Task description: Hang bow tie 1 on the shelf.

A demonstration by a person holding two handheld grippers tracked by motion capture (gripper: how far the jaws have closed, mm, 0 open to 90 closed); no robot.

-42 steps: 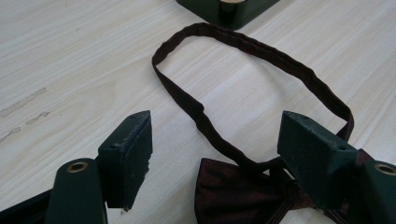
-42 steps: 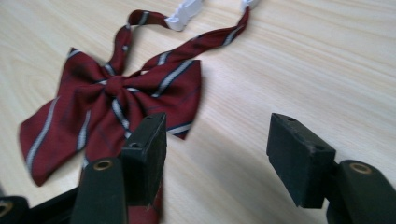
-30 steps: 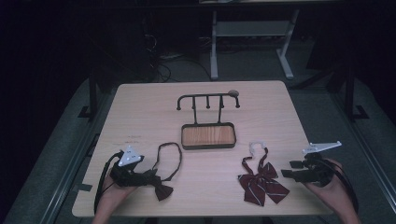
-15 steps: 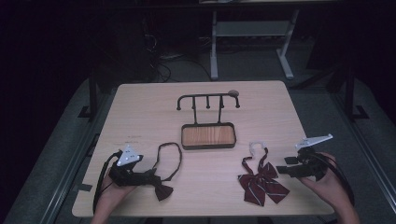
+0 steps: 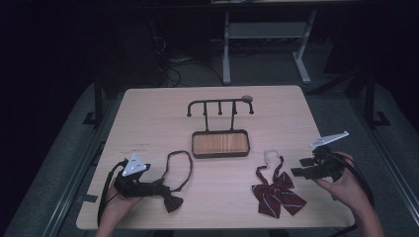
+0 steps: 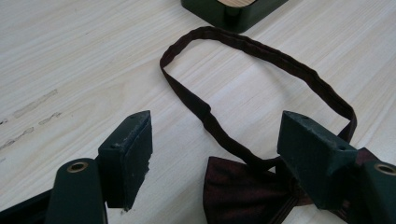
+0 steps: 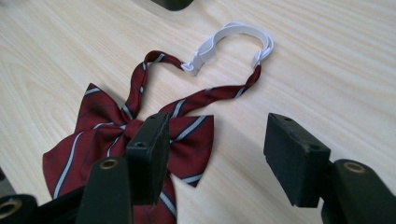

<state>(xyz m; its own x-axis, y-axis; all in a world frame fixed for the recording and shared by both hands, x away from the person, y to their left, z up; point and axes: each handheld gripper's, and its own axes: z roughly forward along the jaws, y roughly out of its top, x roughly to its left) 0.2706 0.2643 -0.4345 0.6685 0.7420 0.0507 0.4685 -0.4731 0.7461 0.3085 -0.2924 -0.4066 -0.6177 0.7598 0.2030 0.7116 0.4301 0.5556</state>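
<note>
So at this point basically nothing had been hung or moved yet, as far as I could judge. Both ties were flat on the table [image 5: 148,113]. The dark bow tie [image 5: 172,201] sat at the front left with its neck strap looped out toward the middle, and the striped red bow tie [image 5: 276,190] lay at the front right, its white clasp end pointing toward the wooden-bottomed tray [image 5: 220,143]. The little rack with pegs [image 5: 220,104] behind that tray was bare (my guess is that's where the ties were meant to end up, but that's a guess).

The left gripper [image 6: 215,149] had its jaws wide apart, straddling the dark tie's knot and strap without clamping anything. The right gripper [image 7: 217,149] was spread open too, hovering just beside the striped tie, one jaw over the bow's edge, not pinching it.

So: both grabs were lined up, neither closed. Everything was left to do: grip, lift, carry to the rack.
</note>
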